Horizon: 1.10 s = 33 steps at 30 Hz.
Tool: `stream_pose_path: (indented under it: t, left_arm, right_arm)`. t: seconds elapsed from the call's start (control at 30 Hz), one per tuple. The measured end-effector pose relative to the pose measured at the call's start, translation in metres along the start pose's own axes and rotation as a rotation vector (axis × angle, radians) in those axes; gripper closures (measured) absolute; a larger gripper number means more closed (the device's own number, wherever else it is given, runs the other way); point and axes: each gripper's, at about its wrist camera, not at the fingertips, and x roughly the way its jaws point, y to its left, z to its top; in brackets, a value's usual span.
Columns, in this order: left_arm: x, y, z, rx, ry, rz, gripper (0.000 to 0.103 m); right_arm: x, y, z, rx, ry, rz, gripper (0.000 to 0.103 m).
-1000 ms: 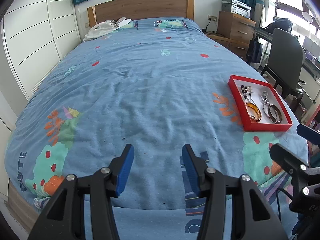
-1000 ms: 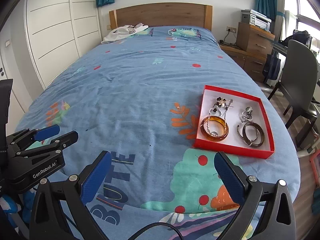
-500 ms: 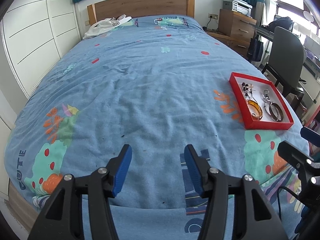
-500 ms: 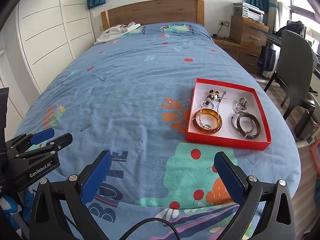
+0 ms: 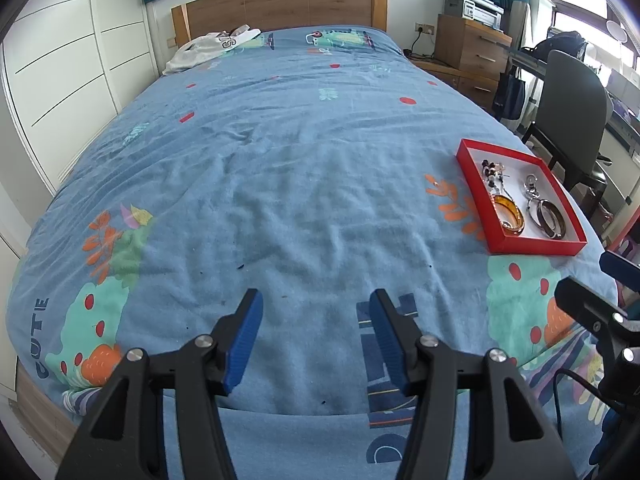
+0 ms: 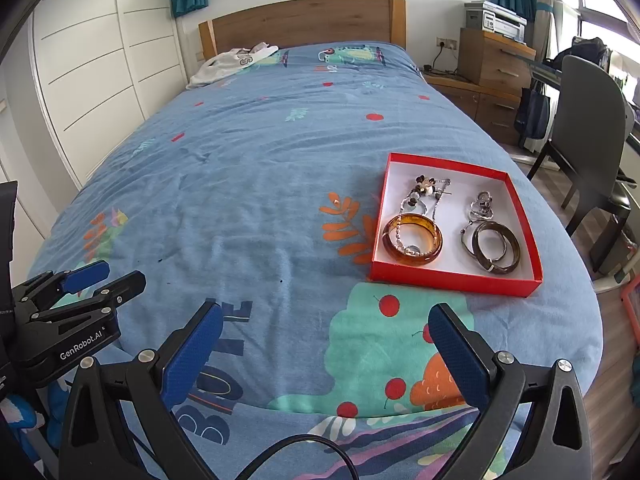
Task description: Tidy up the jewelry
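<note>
Bedroom light falls on a wide bed (image 5: 304, 184) under a blue patterned cover, with a wooden headboard (image 6: 304, 24) at the far end and a dark chair (image 6: 588, 120) standing off its right side. Near the right edge of the bed sits a shallow red box (image 6: 452, 280), and all the jewelry that shows lies inside it: an amber bangle (image 6: 413, 240) with a silver chain (image 6: 420, 216) draped across it on the box's left half, and two dark bangles (image 6: 494, 247) with a small silver cluster above them on its right half. No piece can be seen loose on the cover.

Both grippers hang above the near end of the bed. The left gripper (image 5: 316, 340) has its jaws parted with nothing between them; the right gripper (image 6: 326, 354) has its jaws spread wider, likewise empty.

From the right gripper the box lies ahead and a little to the right, fairly near. From the left gripper it lies well off to the right and ahead. So the right hand's tool is the nearer one for any reach into the box. The box's long side runs roughly away from the grippers, toward the headboard.

Jewelry gathered in a box suits either a finished tidy or a heap awaiting sorting; these views cannot settle which.
</note>
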Motion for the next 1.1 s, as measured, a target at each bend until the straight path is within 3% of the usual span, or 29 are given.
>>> stream_pose_path:
  t: [1.1]
  left_arm:
    - [-0.009, 0.008, -0.013, -0.015, -0.012, -0.007, 0.049]
  right_arm:
    - [-0.002, 0.003, -0.006, -0.007, 0.013, -0.020, 0.002]
